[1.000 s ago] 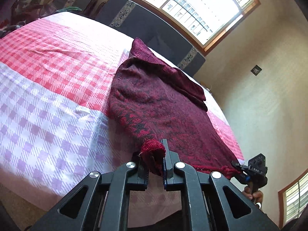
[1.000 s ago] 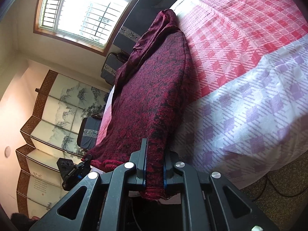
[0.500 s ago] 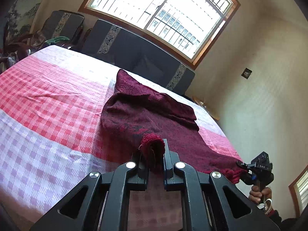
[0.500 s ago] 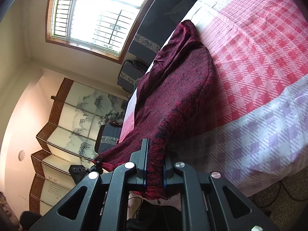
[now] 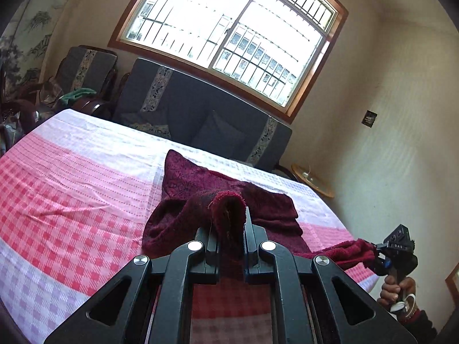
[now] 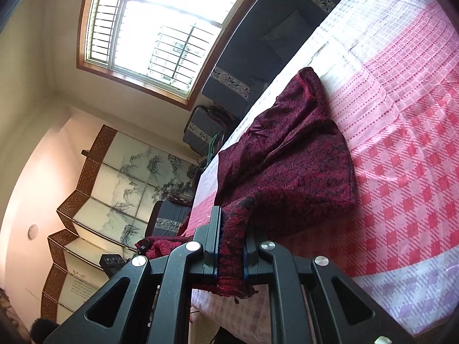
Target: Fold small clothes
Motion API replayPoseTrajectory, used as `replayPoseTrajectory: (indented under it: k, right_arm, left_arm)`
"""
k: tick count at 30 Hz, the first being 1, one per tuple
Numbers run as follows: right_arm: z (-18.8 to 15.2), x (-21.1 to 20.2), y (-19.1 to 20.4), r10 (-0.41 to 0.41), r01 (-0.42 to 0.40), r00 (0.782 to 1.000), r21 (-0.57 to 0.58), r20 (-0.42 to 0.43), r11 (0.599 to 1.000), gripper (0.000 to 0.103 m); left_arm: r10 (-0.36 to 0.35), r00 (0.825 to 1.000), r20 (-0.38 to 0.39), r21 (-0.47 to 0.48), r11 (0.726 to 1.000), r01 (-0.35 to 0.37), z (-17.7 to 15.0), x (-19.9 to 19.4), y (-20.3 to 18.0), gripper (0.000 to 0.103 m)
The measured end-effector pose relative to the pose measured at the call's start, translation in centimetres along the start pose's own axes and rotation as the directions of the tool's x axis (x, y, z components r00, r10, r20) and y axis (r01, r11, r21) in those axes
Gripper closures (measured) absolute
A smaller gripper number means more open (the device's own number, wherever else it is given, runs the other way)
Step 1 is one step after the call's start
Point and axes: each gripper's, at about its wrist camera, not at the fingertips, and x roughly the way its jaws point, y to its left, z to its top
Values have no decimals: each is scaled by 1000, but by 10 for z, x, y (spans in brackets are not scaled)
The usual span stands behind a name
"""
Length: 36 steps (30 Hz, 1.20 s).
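Left wrist view: left gripper [image 5: 229, 229] and right gripper [image 6: 231, 248] each clamp a hem corner of the maroon sweater [image 5: 229, 200], lifted above the checked bed [image 5: 71, 189]; soft, limp knit, best held at corners.

The left black two-finger gripper [image 5: 231, 238] is clamped on a rolled hem corner of a dark red patterned knit garment [image 5: 200, 197], holding it above a bed covered in a pink, red and lilac checked sheet [image 5: 71, 195]. The rest of the garment slumps in folds on the sheet, its far corner pointing toward a dark upholstered sofa [image 5: 195, 109] under a barred wooden-framed window [image 5: 229, 31]. At the right edge, the right black gripper [image 5: 378, 253], held in a hand [image 5: 397, 289], pinches the other hem corner, and the fabric stretches between the two grippers.
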Motion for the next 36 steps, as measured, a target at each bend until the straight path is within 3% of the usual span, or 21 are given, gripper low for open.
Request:
replayPoseTrajectory:
  k: [17, 36]
  right_arm:
    - [107, 86, -15, -101, 100, 994, -14, -40, 995, 92]
    - [177, 153, -65, -151, 154, 988, 73, -35, 985, 92]
  left_arm:
    - [105, 994, -35, 7, 994, -105, 50, 128, 35, 92]
    - [193, 979, -70, 31, 981, -191, 92, 247, 67, 92]
